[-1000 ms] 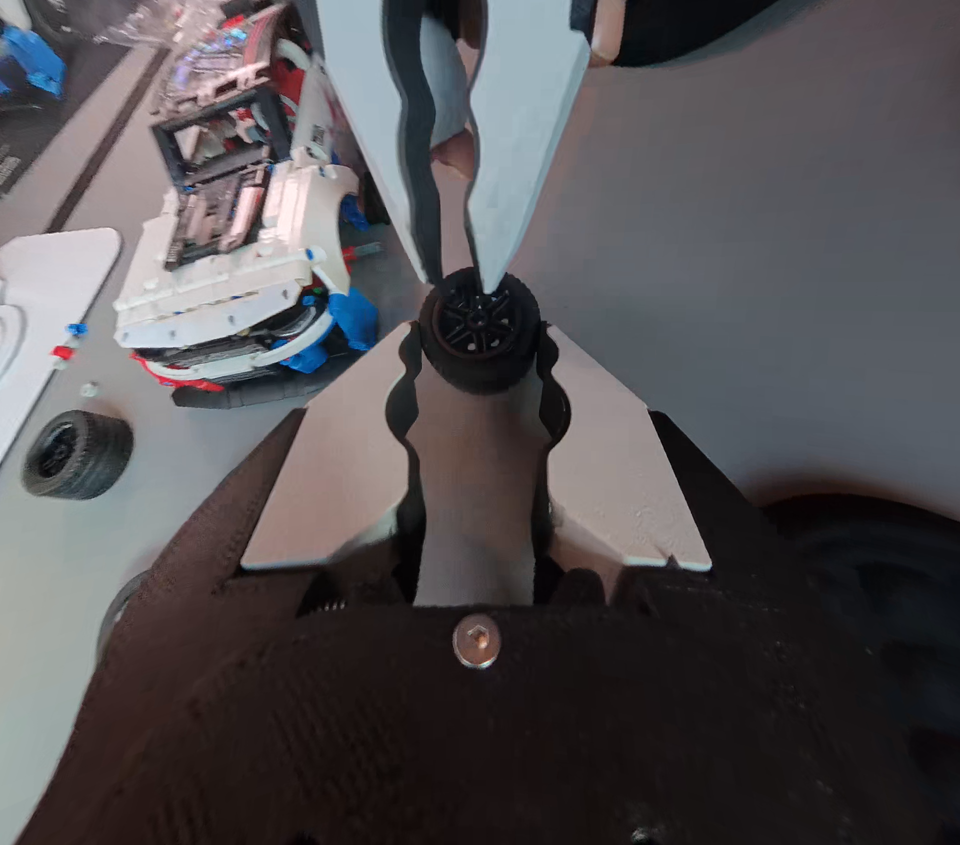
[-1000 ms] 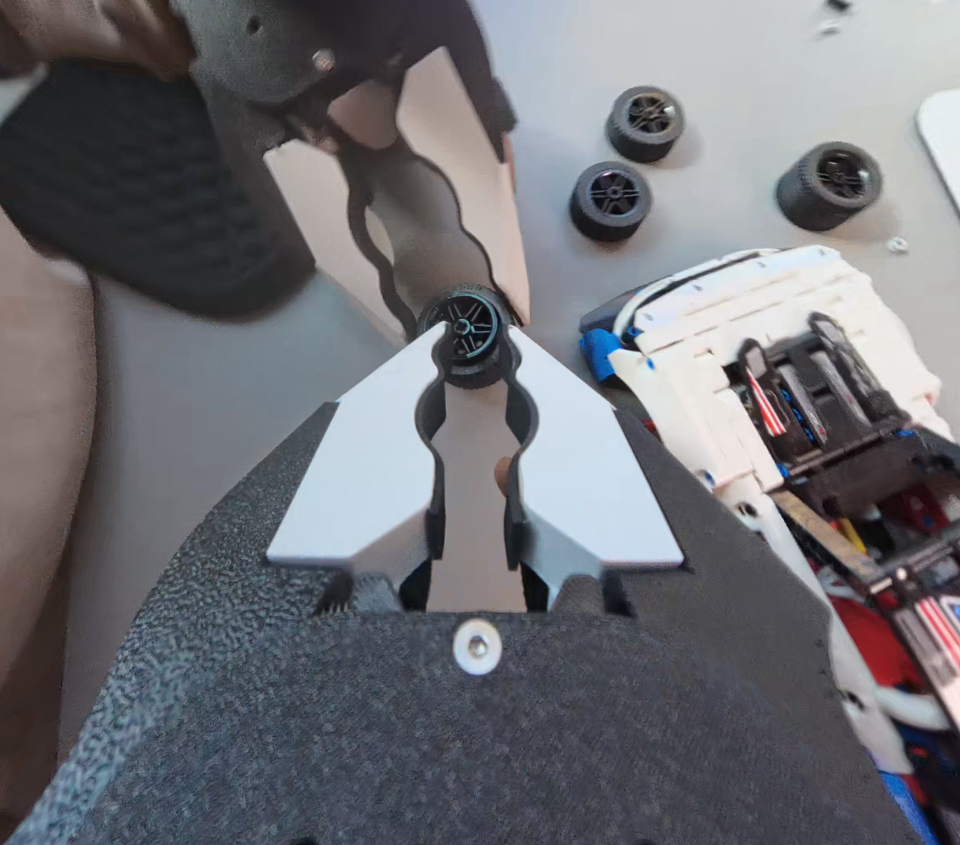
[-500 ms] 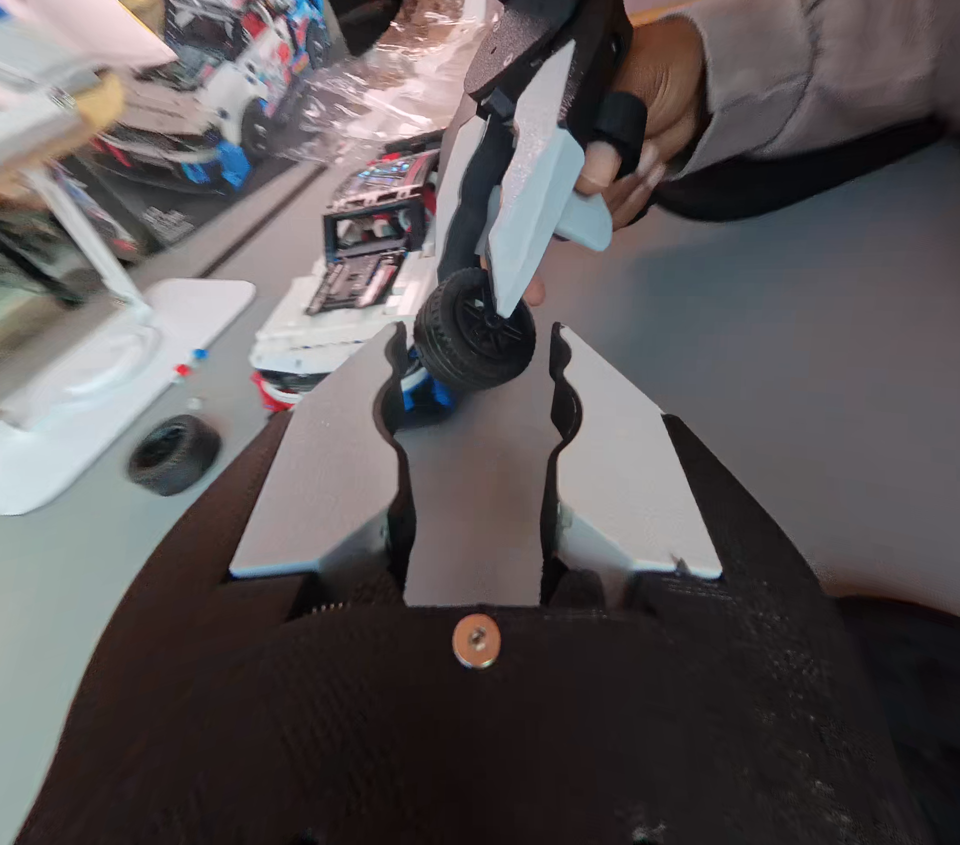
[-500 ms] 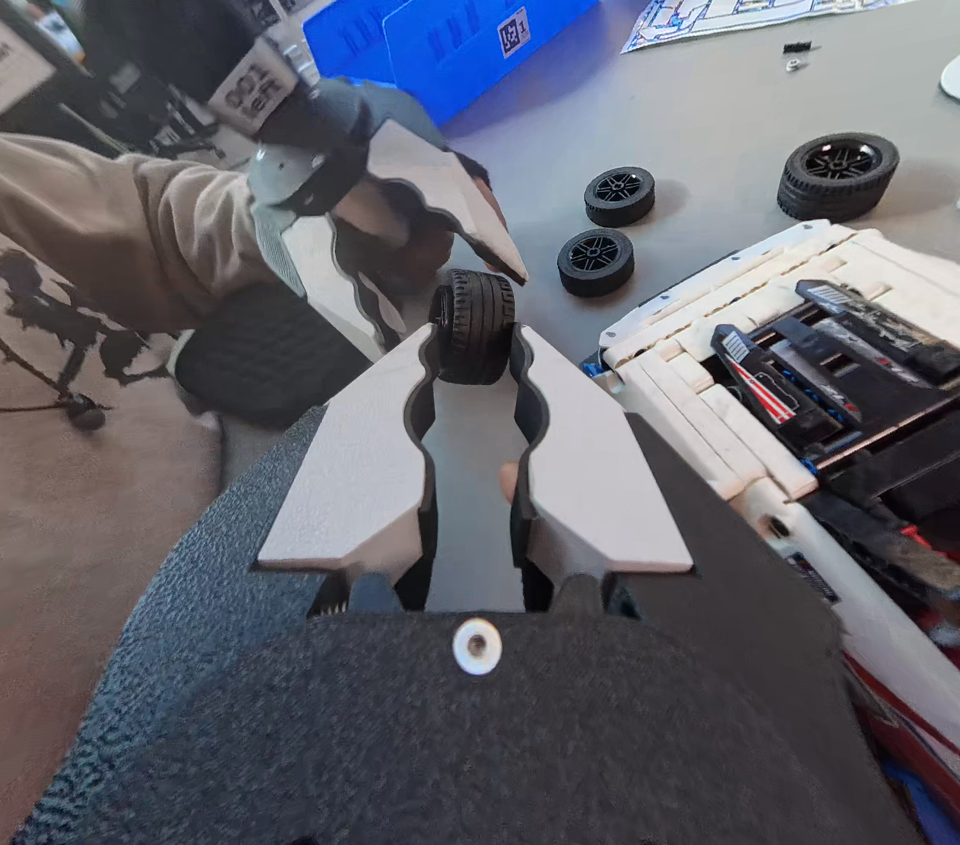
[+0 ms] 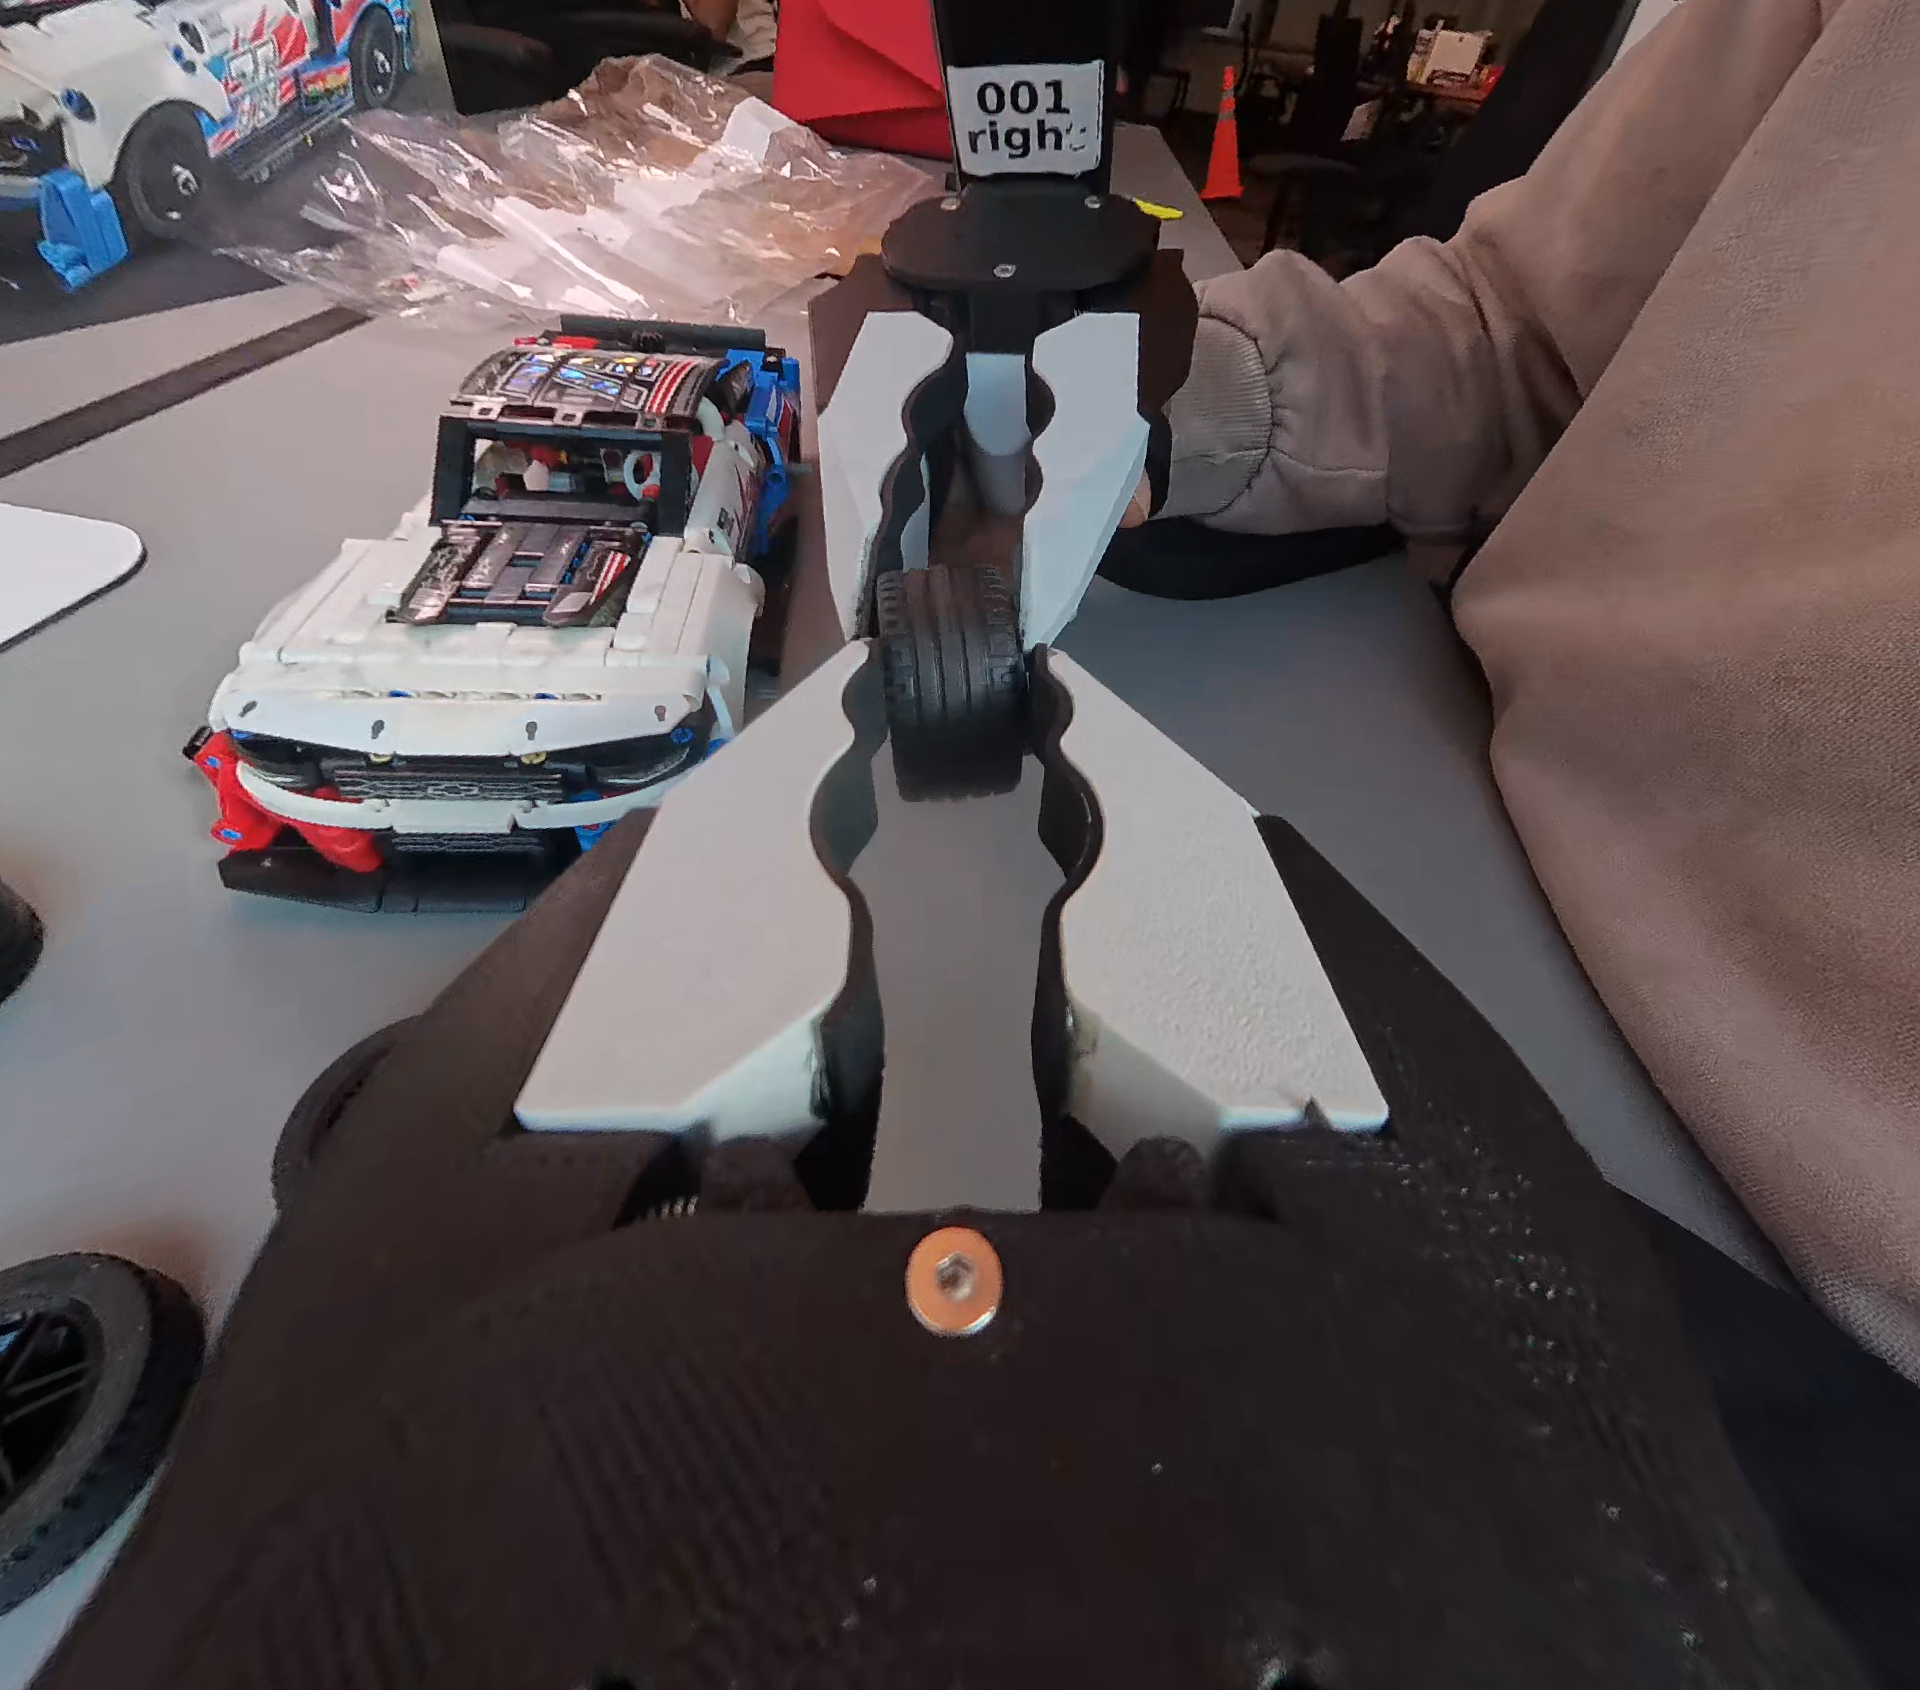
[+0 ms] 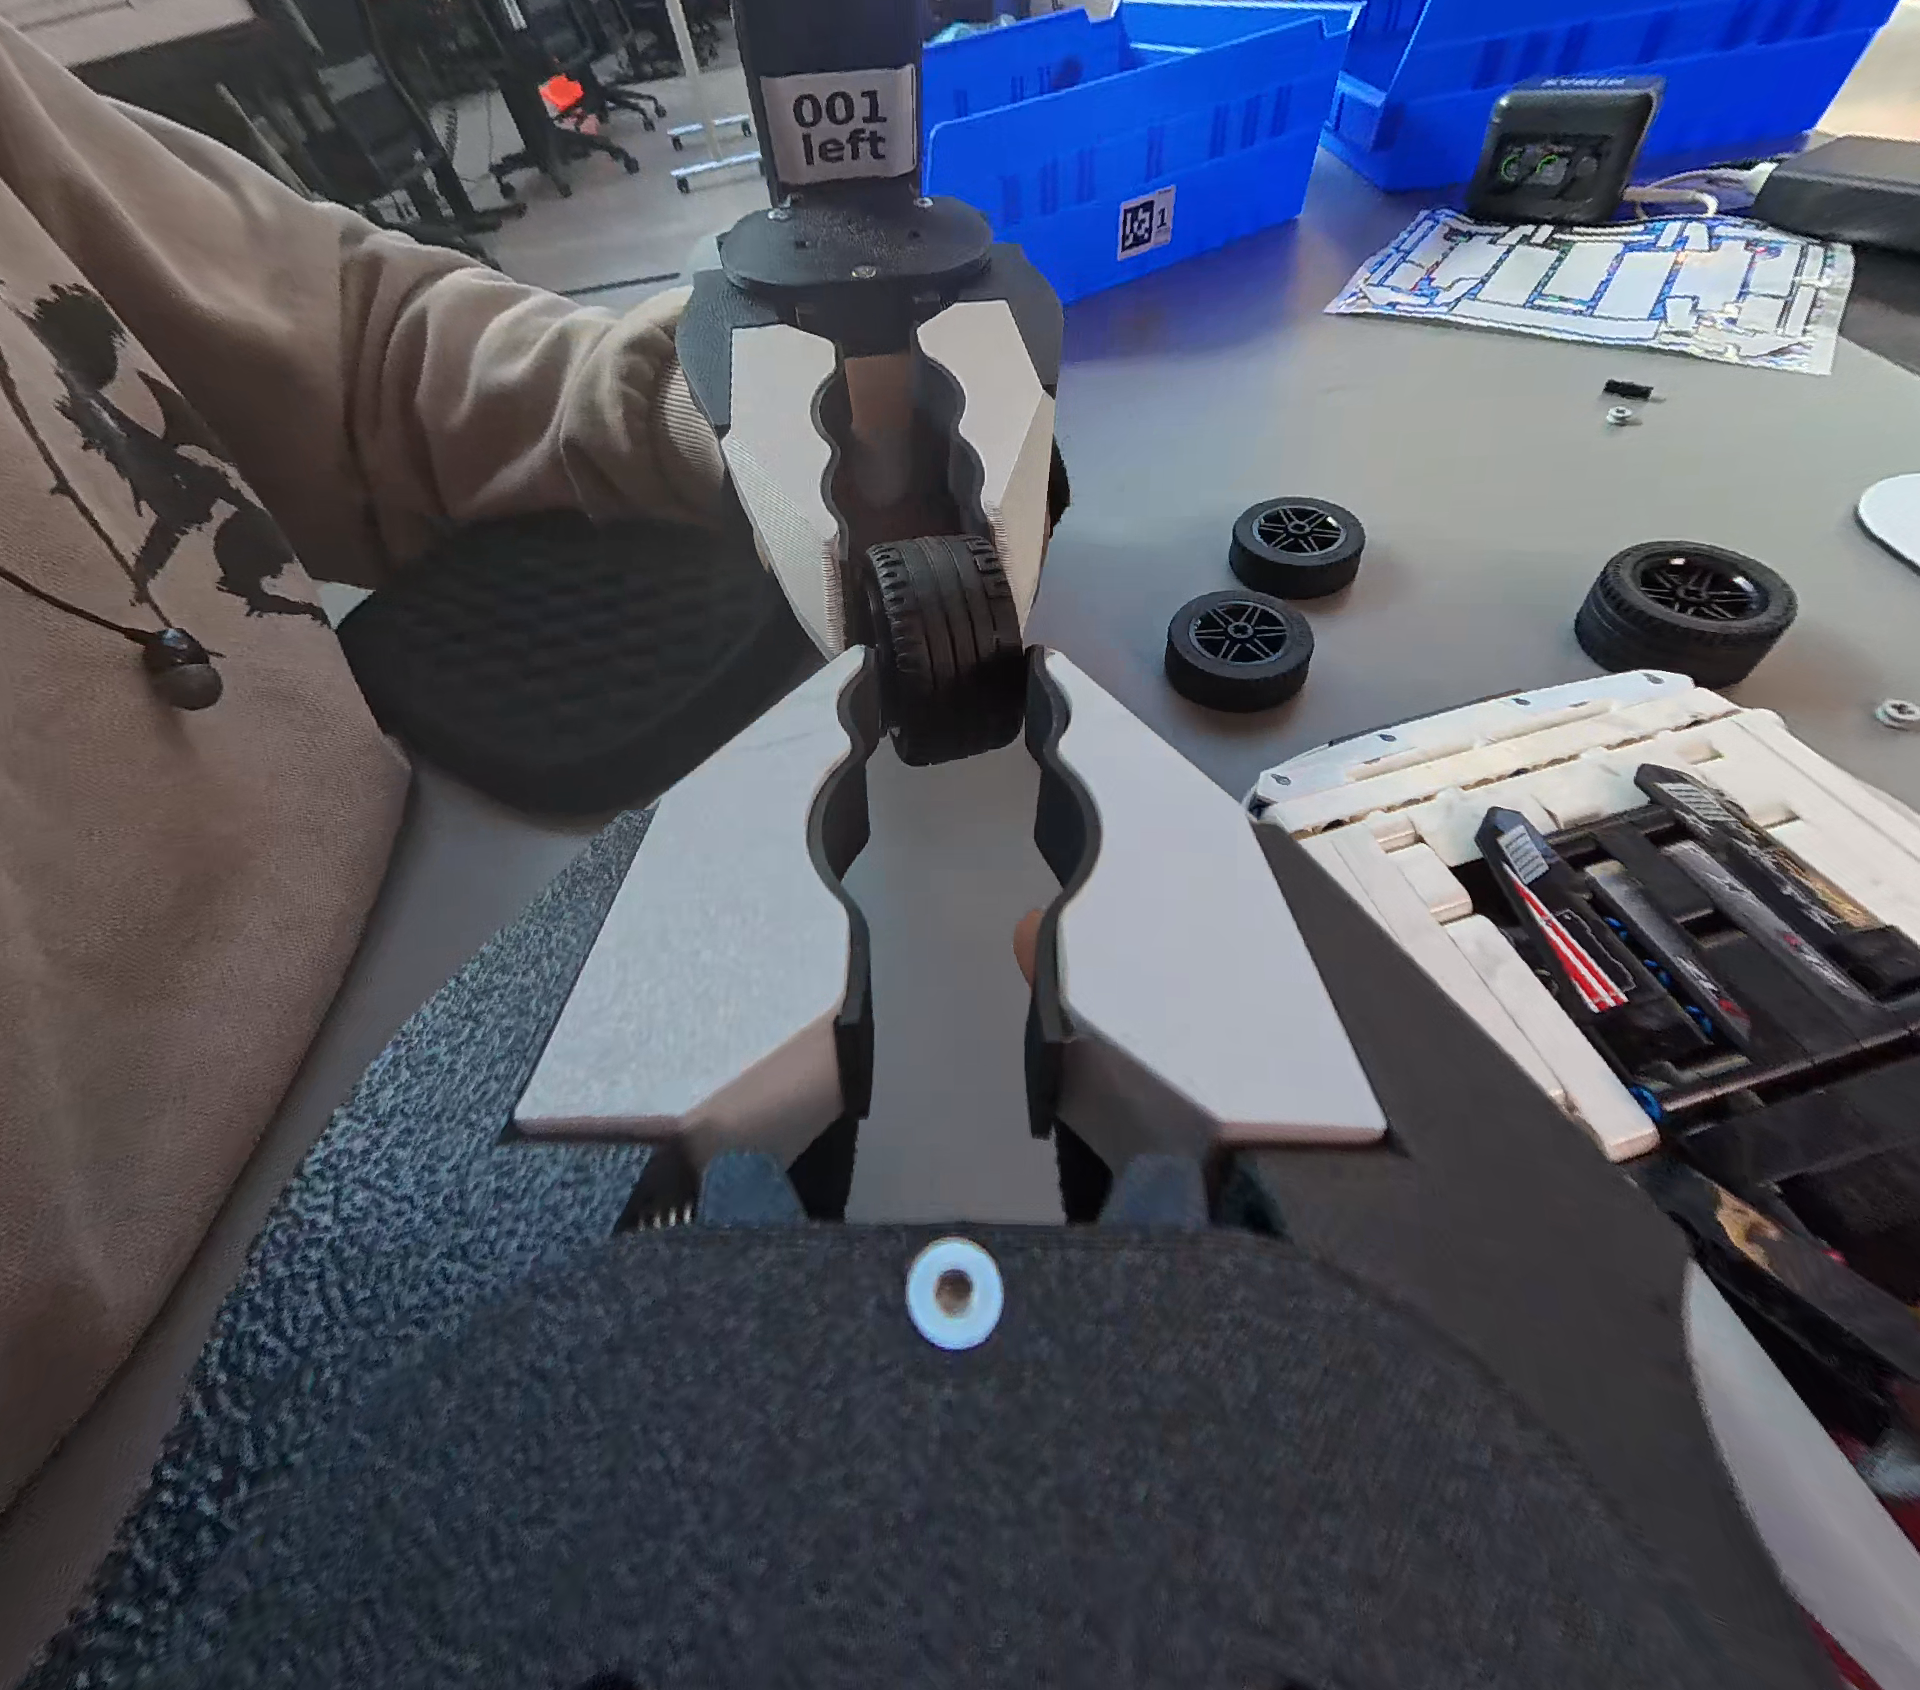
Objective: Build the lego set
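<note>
Two grippers are facing each other tip to tip over my grey table (image 5: pixel 1299 736), and one black wheel (image 5: pixel 951 684) sits right between them, up off the surface with its tread facing each camera. On the left wrist view my left gripper (image 5: pixel 951 664) has its tips against both sides of the tyre, and the right gripper (image 5: pixel 961 591) comes in from the far side, pinching the same tyre higher up. Right wrist view shows the same thing mirrored: right gripper (image 6: pixel 951 664) narrowed onto the wheel (image 6: pixel 943 648), left gripper (image 6: pixel 914 570) clamped on it from across. So both are gripping it, jaws only tyre-width apart. The white lego car (image 5: pixel 499 612) sits on the table off to the side. Three more loose wheels (image 6: pixel 1238 648) lie near its front.
</note>
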